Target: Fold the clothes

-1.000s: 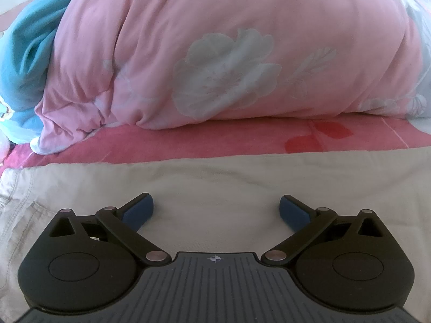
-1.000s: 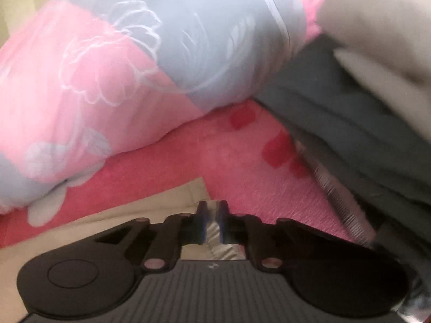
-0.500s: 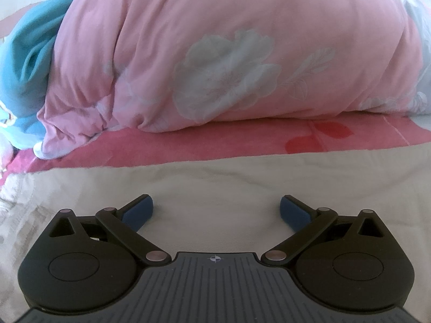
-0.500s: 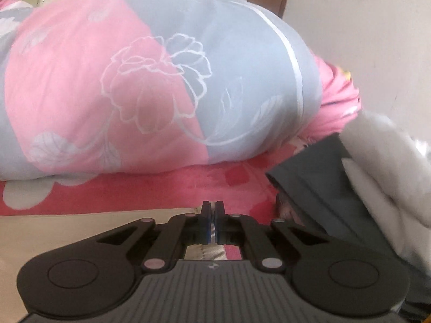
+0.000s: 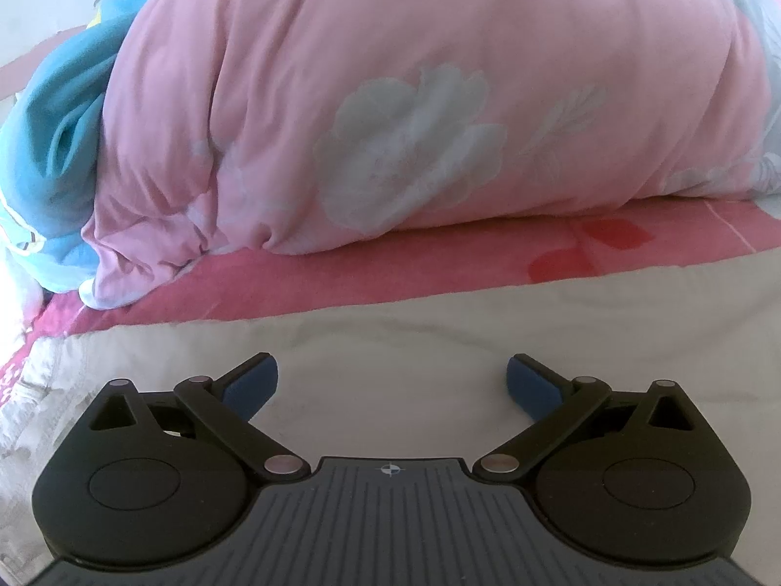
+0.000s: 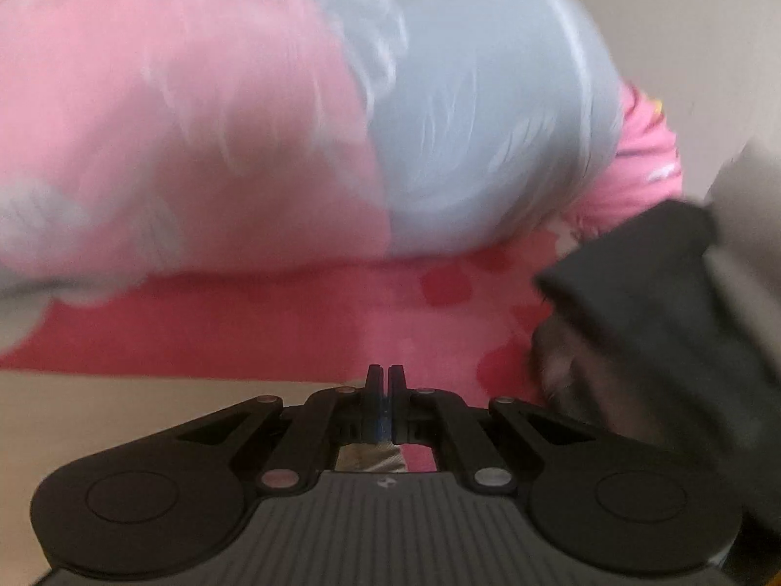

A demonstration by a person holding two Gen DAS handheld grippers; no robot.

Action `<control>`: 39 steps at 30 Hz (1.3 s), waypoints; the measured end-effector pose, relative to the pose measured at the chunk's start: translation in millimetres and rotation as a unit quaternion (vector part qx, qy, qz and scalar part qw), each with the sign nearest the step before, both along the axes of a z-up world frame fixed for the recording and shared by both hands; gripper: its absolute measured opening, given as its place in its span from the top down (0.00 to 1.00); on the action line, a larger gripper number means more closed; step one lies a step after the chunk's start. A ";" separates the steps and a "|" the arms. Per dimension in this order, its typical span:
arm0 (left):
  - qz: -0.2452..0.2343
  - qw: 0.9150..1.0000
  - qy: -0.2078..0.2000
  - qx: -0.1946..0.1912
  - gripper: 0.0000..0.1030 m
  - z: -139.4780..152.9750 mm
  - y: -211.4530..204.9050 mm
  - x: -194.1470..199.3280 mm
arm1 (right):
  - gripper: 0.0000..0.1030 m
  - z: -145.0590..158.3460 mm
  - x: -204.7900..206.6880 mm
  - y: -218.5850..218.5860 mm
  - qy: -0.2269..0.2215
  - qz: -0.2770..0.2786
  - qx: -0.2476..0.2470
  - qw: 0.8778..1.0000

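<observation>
Hovering over the beige trousers (image 5: 390, 342) spread on the bed (image 5: 341, 283), my left tongs (image 5: 392, 383) gape wide and hold nothing. My right tongs (image 6: 385, 381) are clenched on the trousers' edge, near a dark garment (image 6: 659, 303).

Left gripper (image 5: 392, 381) spread wide, blue pads (image 5: 251, 381) well apart, level and low. Right gripper (image 6: 385, 393) pinched tight, fingers together, view blurred.

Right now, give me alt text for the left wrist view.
The left gripper is open, its blue-padded fingers spread above a flat beige garment. Beyond lie a pink bedsheet, a bulky pink floral duvet and a blue blanket.
</observation>
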State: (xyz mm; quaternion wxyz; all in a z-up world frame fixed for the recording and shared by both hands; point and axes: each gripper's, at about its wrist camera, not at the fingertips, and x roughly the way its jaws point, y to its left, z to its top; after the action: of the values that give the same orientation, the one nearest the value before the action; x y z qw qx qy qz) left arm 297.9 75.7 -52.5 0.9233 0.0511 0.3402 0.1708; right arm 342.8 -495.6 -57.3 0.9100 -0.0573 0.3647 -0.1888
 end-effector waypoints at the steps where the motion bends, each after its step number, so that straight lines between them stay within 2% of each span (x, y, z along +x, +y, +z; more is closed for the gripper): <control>1: 0.000 1.000 0.001 -0.003 0.01 0.2 0.8 0.2 | 1.00 -6.3 2.3 -4.9 0.011 -0.015 -0.006 1.000; 4: 0.001 1.000 0.002 -0.006 0.01 0.8 2.0 -0.2 | 1.00 -2.1 -10.4 -23.1 -0.013 -0.034 0.032 0.999; 7: 0.001 1.000 0.003 -0.006 0.00 0.5 2.6 -0.5 | 1.00 22.8 -38.1 -18.7 -0.048 -0.026 0.044 0.998; 10: 0.002 1.000 0.003 -0.009 0.00 0.0 3.5 -0.5 | 0.99 49.8 -75.3 6.4 -0.074 0.017 0.043 0.996; 12: 0.003 1.000 0.003 -0.013 0.00 -0.1 4.6 -0.3 | 0.99 56.7 -98.9 25.2 -0.076 0.063 0.057 0.993; 14: 0.004 1.000 0.003 -0.020 0.00 -0.6 6.6 -0.5 | 0.99 49.7 -118.1 43.2 -0.062 0.105 0.072 0.990; 15: 0.004 1.000 0.003 -0.021 0.00 -0.8 7.3 -0.6 | 0.99 39.3 -125.4 48.6 -0.045 0.107 0.063 0.991; 17: 0.004 1.000 0.004 -0.023 0.00 -1.0 7.9 -0.6 | 0.99 12.1 -137.2 47.4 -0.002 0.078 0.020 0.997; 19: 0.004 1.000 0.005 -0.023 0.00 -1.3 8.3 -0.7 | 1.00 -3.3 -152.0 18.5 -0.013 0.033 0.028 0.999; 20: 0.004 1.000 0.005 -0.024 0.00 -1.3 8.5 -0.7 | 1.00 0.2 -158.7 5.3 -0.032 0.021 0.066 0.997; 21: 0.004 1.000 0.005 -0.024 0.00 -1.5 8.7 -0.8 | 1.00 7.8 -160.6 0.7 -0.038 -0.001 0.078 0.996; 22: 0.004 1.000 0.006 -0.025 0.00 -1.7 8.8 -0.8 | 1.00 16.5 -159.2 6.1 -0.040 -0.008 0.060 0.997; 24: 0.004 1.000 0.005 -0.026 0.00 -1.9 8.9 -1.1 | 1.00 30.7 -156.2 30.1 -0.054 0.018 0.014 0.998; 27: 0.005 1.000 0.005 -0.023 0.00 -2.1 7.6 -0.5 | 1.00 41.1 -145.7 72.0 -0.078 0.101 0.042 0.991; 30: 0.004 1.000 0.005 -0.022 0.00 -2.5 6.9 -0.4 | 1.00 24.9 -132.1 115.2 -0.062 0.196 0.093 0.974; 32: 0.004 1.000 0.005 -0.022 0.00 -2.8 6.9 -0.2 | 1.00 3.5 -129.9 128.6 -0.028 0.215 0.090 0.972; 34: 0.004 1.000 0.005 -0.023 0.00 -2.8 7.4 -0.3 | 1.00 -8.3 -135.9 115.2 -0.033 0.201 0.075 0.976; 37: 0.004 1.000 0.005 -0.024 0.00 -2.7 8.6 -0.7 | 1.00 -15.2 -141.9 47.4 -0.047 0.081 0.076 0.993; 39: 0.004 1.000 0.005 -0.025 0.00 -2.7 9.0 -0.7 | 1.00 -13.2 -141.8 9.2 -0.051 0.026 0.094 0.994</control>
State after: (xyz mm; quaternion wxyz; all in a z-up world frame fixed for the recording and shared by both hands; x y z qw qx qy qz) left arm 297.2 84.7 -55.3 0.9218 0.0277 0.3494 0.1658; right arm 200.9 -486.4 -70.5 0.9335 0.0292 0.3320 -0.1323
